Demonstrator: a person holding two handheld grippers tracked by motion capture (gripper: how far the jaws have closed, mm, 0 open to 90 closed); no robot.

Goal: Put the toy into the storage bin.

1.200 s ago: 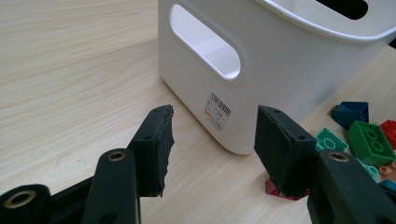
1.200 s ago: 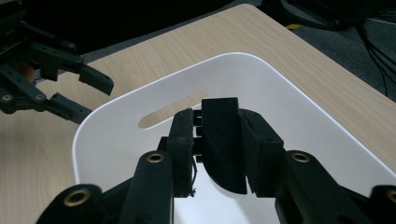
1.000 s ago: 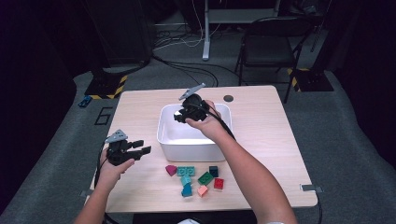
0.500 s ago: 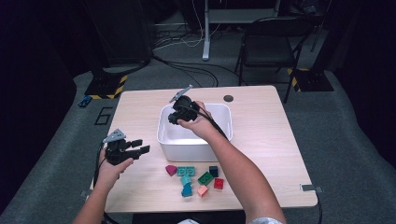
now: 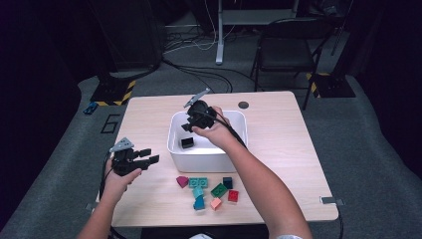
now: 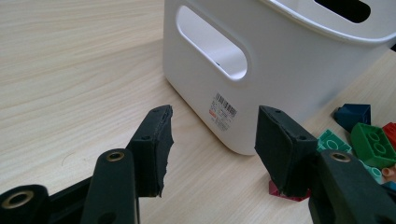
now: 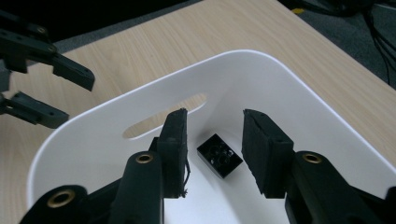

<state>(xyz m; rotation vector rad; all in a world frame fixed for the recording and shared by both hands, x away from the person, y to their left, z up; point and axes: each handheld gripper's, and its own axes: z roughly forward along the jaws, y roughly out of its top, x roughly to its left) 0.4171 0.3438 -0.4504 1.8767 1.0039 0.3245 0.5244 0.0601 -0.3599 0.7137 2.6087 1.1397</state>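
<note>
A white bin (image 5: pixel 205 158) stands mid-table with a black brick (image 5: pixel 187 143) lying on its floor. My right gripper (image 5: pixel 188 125) hangs open over the bin's left part. In the right gripper view its jaws (image 7: pixel 212 140) stand apart above the black brick (image 7: pixel 219 155), not touching it. My left gripper (image 5: pixel 149 155) is open and holds nothing, just left of the bin. In the left gripper view its jaws (image 6: pixel 212 135) point at the bin's handle wall (image 6: pixel 280 70). Several coloured bricks lie in front of the bin, among them a magenta one (image 5: pixel 182 181) and a green one (image 5: pixel 218 189).
A red brick (image 5: pixel 232 195), a salmon brick (image 5: pixel 215 203) and a blue brick (image 5: pixel 199 202) lie near the table's front edge. A dark round hole (image 5: pixel 243 105) sits at the back of the table. A chair (image 5: pixel 283 55) stands beyond it.
My right gripper has drifted left over the bin, and the black brick now shows on the bin's floor. The left gripper has stayed put.
</note>
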